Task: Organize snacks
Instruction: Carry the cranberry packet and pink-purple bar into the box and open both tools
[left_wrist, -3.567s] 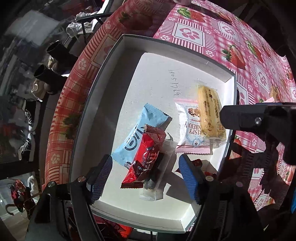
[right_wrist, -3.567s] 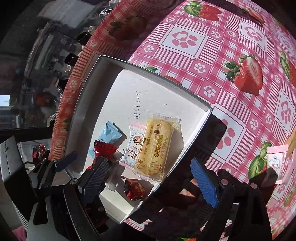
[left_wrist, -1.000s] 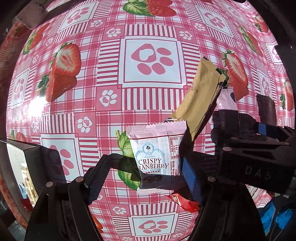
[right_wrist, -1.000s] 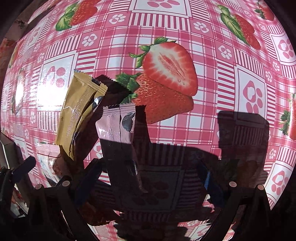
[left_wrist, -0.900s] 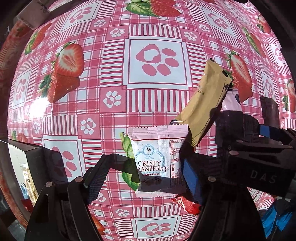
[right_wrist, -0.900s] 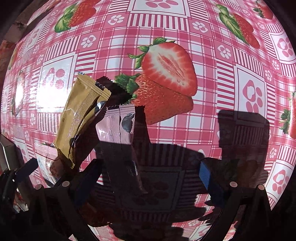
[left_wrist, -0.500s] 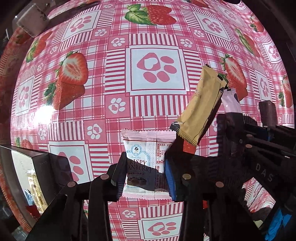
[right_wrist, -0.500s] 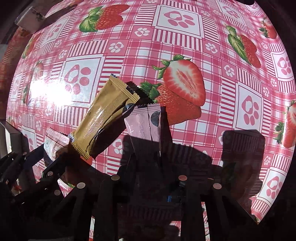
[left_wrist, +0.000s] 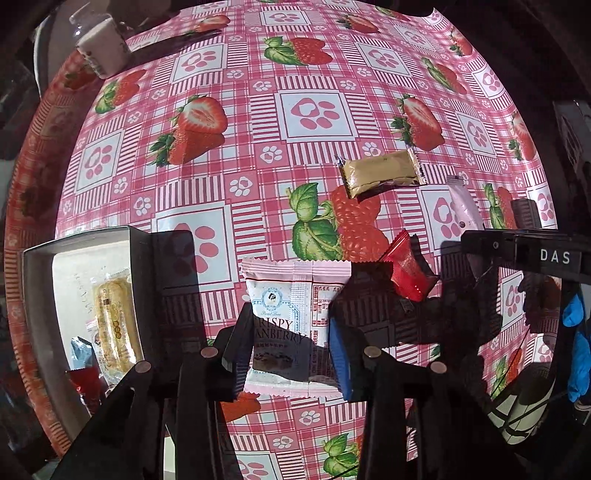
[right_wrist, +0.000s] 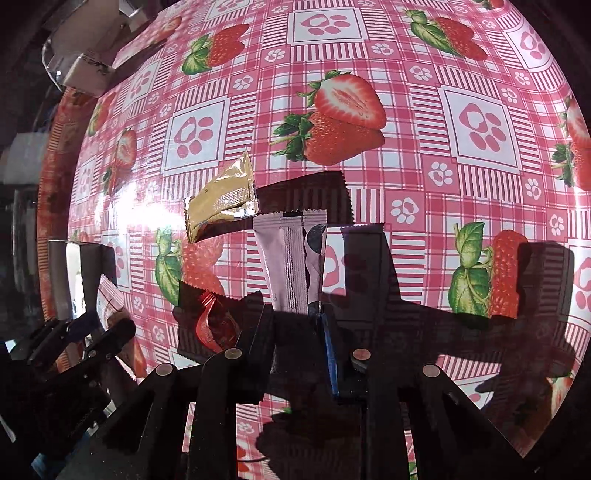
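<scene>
My left gripper (left_wrist: 291, 350) is shut on the pink-and-white Crispy Cranberry packet (left_wrist: 291, 295) and holds it above the tablecloth. My right gripper (right_wrist: 297, 332) is shut on a pale pink snack stick (right_wrist: 291, 262), also lifted; the stick shows in the left wrist view (left_wrist: 465, 210). A gold packet (left_wrist: 382, 173) lies on the table beyond, seen too in the right wrist view (right_wrist: 221, 205). A red candy (left_wrist: 410, 273) lies between the grippers, in shadow in the right wrist view (right_wrist: 214, 325). The white box (left_wrist: 40, 295) at left holds a yellow biscuit packet (left_wrist: 114, 325), a blue packet and a red one.
A strawberry-and-paw-print tablecloth (left_wrist: 310, 114) covers the table. A white cup-like object (left_wrist: 101, 50) stands at the far left corner. A blue-gloved hand (left_wrist: 578, 350) shows at the right edge. The box's dark wall (left_wrist: 147, 266) stands close left of my left gripper.
Both grippers have closed, the left on the cranberry packet and the right on the pink stick, and lifted them off the table. The view has pulled back and the box has come into sight.
</scene>
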